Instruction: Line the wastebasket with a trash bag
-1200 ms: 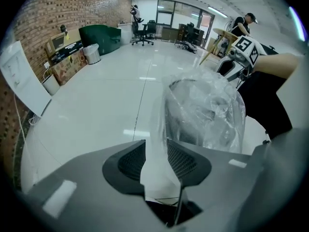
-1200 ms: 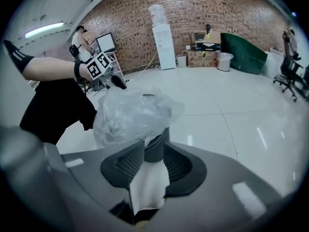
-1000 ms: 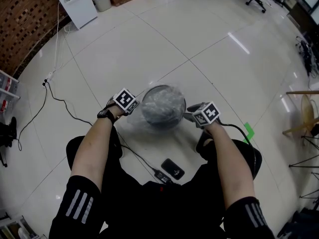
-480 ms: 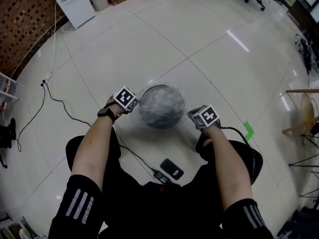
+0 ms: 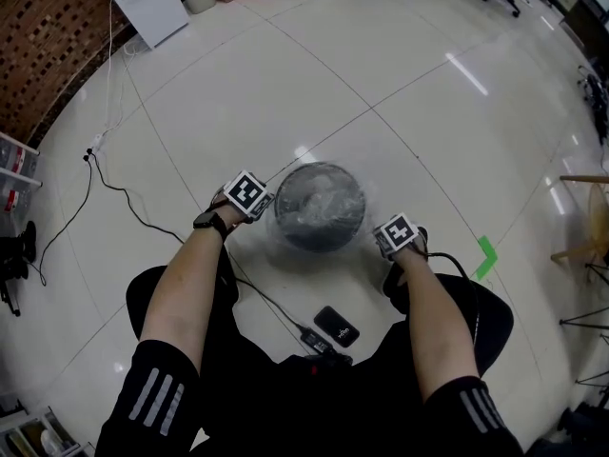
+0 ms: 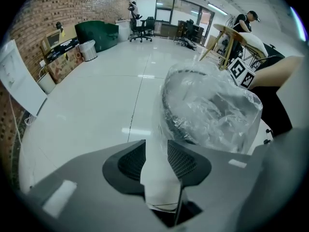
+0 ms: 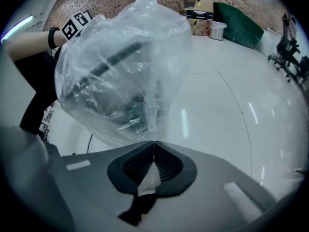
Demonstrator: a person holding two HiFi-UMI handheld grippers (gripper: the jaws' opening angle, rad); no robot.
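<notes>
Right hand-held gripper (image 7: 153,146) now sits lower beside wastebasket (image 5: 320,166), jaws newly pinching trash bag (image 7: 120,66) film. Left hand-held gripper (image 6: 156,148) grips opposite edge. Likely drawing bag down over rim.

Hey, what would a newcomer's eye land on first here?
A clear trash bag is draped over the round wastebasket on the white floor. The left gripper and right gripper each pinch its plastic on opposite sides. A black phone lies close by, lower in the head view.
</notes>
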